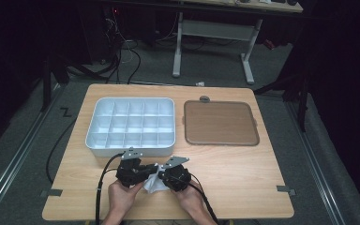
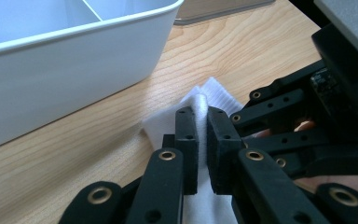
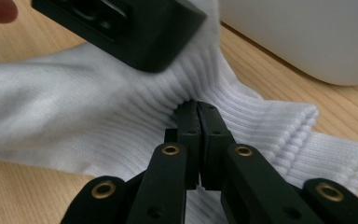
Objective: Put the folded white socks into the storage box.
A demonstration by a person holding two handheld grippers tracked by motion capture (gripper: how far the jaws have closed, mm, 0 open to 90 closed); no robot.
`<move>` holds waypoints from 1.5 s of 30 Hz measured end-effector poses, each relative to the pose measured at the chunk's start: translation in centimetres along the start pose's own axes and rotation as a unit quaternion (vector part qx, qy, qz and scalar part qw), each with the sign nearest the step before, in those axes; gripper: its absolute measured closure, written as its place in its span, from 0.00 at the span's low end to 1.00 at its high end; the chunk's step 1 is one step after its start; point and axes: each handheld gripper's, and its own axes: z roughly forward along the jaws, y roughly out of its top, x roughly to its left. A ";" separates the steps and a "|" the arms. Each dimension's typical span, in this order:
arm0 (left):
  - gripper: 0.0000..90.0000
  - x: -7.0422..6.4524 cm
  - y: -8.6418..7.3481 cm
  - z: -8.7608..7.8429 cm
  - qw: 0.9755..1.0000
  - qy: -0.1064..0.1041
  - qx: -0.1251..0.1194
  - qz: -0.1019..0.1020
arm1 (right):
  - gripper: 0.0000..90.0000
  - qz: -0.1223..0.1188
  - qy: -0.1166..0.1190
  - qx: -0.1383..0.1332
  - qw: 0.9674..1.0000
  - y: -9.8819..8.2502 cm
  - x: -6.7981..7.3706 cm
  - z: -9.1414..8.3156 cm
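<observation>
White ribbed socks (image 1: 153, 182) lie on the wooden table (image 1: 225, 168) near its front edge, between both hands. My left gripper (image 1: 140, 171) is shut on a fold of the white sock (image 2: 200, 105), the fabric pinched between its pads. My right gripper (image 1: 165, 175) is shut on the sock's ribbed cuff (image 3: 242, 109), its jaws pressed together with cloth bunched at the tips. In the right gripper view the left gripper's black body (image 3: 121, 25) hangs just above the sock. The right gripper's black linkage (image 2: 298, 116) sits close beside the left jaws.
A white compartment tray (image 1: 130, 146) stands just behind the grippers, its wall (image 2: 74, 60) close to the sock. A brown flat lid or mat (image 1: 220, 123) lies to the tray's right. Metal brackets (image 1: 286, 189) sit at the table's front corners.
</observation>
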 end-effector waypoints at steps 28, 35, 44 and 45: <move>0.94 0.3 0.0 0.1 1.000 0.021 -0.004 0.006 | 0.79 0.069 -0.055 -0.065 0.994 -2.7 -2.8 -6.1; 0.94 -0.1 0.0 0.0 1.000 0.018 0.000 0.015 | 0.80 0.083 -0.053 -0.031 0.995 -3.5 -3.3 -3.9; 0.94 -1.5 0.3 0.8 1.000 0.002 0.008 0.021 | 0.87 0.071 -0.037 -0.014 0.997 -3.5 -3.7 -3.1; 0.94 -1.5 0.3 0.8 1.000 0.002 0.008 0.021 | 0.88 0.070 -0.036 -0.013 0.997 -3.5 -3.7 -3.1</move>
